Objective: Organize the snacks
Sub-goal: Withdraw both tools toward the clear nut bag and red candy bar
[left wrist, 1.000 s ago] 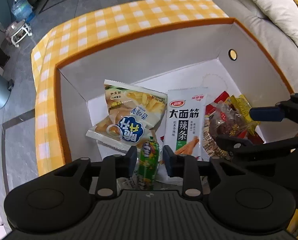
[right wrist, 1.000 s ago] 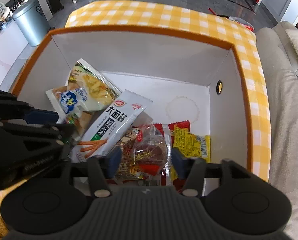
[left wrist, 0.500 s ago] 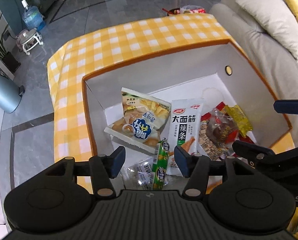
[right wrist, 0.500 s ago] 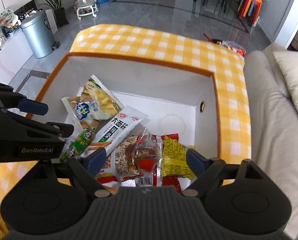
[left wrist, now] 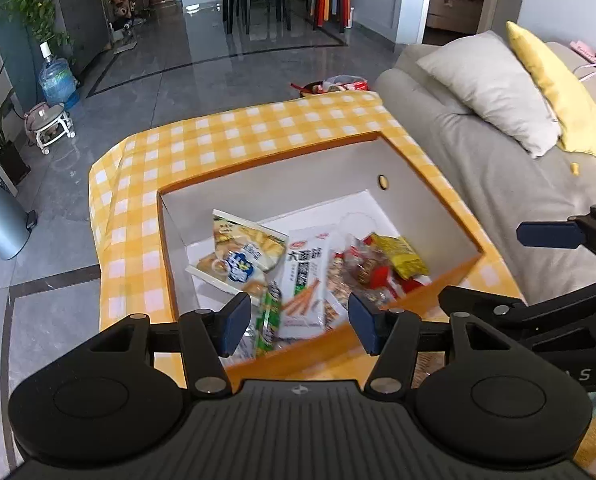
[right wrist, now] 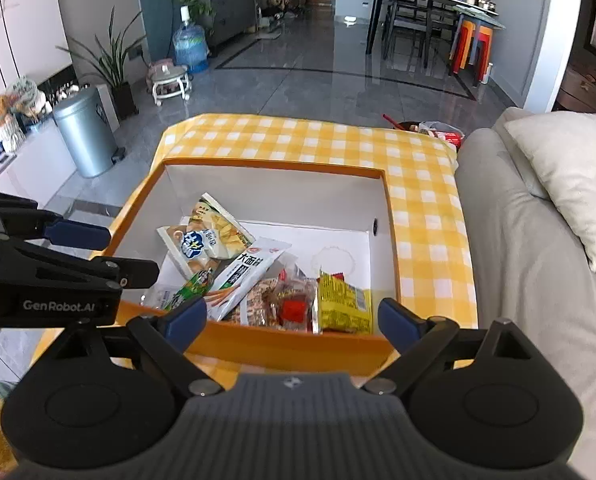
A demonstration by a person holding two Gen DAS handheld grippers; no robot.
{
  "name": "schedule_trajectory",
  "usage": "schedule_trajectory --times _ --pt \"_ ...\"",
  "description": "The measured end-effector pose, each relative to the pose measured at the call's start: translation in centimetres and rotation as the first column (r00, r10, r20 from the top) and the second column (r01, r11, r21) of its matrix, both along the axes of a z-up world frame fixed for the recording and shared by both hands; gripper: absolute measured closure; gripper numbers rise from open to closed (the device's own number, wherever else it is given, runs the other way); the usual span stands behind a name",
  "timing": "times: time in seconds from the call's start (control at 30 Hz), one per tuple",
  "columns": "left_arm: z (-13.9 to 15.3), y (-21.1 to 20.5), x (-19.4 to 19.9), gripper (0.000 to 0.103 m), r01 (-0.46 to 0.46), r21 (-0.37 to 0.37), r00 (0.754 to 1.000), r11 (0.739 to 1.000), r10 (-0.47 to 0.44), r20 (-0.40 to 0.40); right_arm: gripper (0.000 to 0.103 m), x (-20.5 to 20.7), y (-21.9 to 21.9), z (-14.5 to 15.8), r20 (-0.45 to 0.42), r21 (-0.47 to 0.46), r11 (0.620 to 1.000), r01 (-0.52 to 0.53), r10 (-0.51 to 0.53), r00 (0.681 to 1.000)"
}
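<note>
An orange-rimmed white box (left wrist: 266, 160) (right wrist: 274, 164) holds the snacks. In it lie a chips bag (left wrist: 242, 256) (right wrist: 208, 240), a white spicy-strip packet (left wrist: 307, 276) (right wrist: 250, 272), a green sausage stick (left wrist: 269, 316) (right wrist: 192, 286), a clear-wrapped red snack (left wrist: 367, 272) (right wrist: 292, 300) and a yellow packet (left wrist: 397, 256) (right wrist: 343, 304). My left gripper (left wrist: 298, 320) (right wrist: 114, 254) hangs open above the box's near left edge, holding nothing. My right gripper (right wrist: 294, 320) (left wrist: 501, 268) hovers over the near right edge, its jaws opening with nothing between them.
The box sits on a yellow checked tablecloth (right wrist: 317, 140). A grey sofa (right wrist: 537, 280) with pillows runs along the right. A metal bin (right wrist: 86, 136), a water bottle (right wrist: 190, 46) and a small stool (right wrist: 170, 80) stand on the tiled floor at the left.
Both grippers have risen and drawn back from the box. The left jaws let go of the green sausage stick; the right jaws spread away from the clear-wrapped snack. Both snacks now lie in the box.
</note>
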State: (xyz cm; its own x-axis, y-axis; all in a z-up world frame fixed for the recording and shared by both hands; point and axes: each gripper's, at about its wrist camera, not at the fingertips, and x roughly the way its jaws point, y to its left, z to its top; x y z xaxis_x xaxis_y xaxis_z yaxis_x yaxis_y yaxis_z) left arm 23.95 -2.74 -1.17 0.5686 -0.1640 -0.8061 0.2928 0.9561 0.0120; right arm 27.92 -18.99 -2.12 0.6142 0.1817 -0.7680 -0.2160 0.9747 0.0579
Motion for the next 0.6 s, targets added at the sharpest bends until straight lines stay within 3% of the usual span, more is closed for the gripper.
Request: schedule_trajectory --times 0.37,0.6 --pt "-0.8 -0.5 -5.2 0.037 0.013 -0.043 1.0 0.999 -0.014 -0.018 0.011 -6.5 -1.9 -1.5 -0.025 0.018 0.998 0.057 -0.057 0.998" --pt "-3.5 -1.1 -7.6 0.038 0.009 -0.08 0.996 0.997 -0.016 -0.084 0.01 -8.9 -3.9 -5.3 -0.128 0.012 0.994 0.105 -0.102 0.987"
